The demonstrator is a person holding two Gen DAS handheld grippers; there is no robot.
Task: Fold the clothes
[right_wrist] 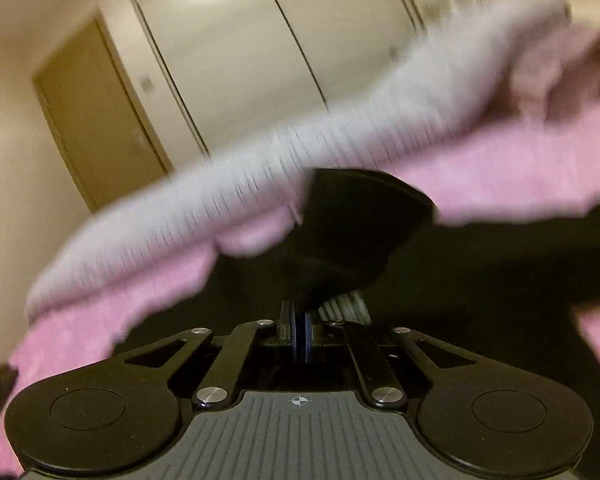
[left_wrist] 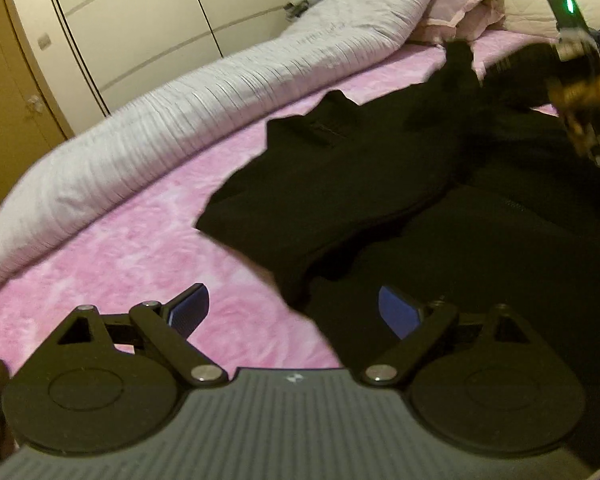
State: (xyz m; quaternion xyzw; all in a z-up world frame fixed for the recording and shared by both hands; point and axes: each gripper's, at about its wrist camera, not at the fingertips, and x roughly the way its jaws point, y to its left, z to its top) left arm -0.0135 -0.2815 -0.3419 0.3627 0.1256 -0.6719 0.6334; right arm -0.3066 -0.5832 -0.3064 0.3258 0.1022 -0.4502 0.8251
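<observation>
The left gripper (left_wrist: 294,312) hovers low over the bed with its jaws spread wide and nothing between them; one blue pad sits above the pink bedspread (left_wrist: 120,264), the other above the black garment (left_wrist: 380,184). That garment lies spread across the bedspread, a folded flap with a straight edge reaching toward the grey quilt (left_wrist: 188,120), which is bunched in a long roll along the bed's far side. Beyond it are a pink pillow (left_wrist: 460,12), pale wardrobe doors (left_wrist: 140,20) and a wooden door (left_wrist: 4,92).

The right wrist view is blurred, but it shows what the left view cannot: the right gripper (right_wrist: 299,334) has its jaws pressed together on a bunch of the black garment (right_wrist: 360,220), which rises lifted above the fingers. The left wrist view catches that gripper (left_wrist: 576,40) only from outside, at the garment's far end, held in a hand (left_wrist: 592,96), with a green light on top.
</observation>
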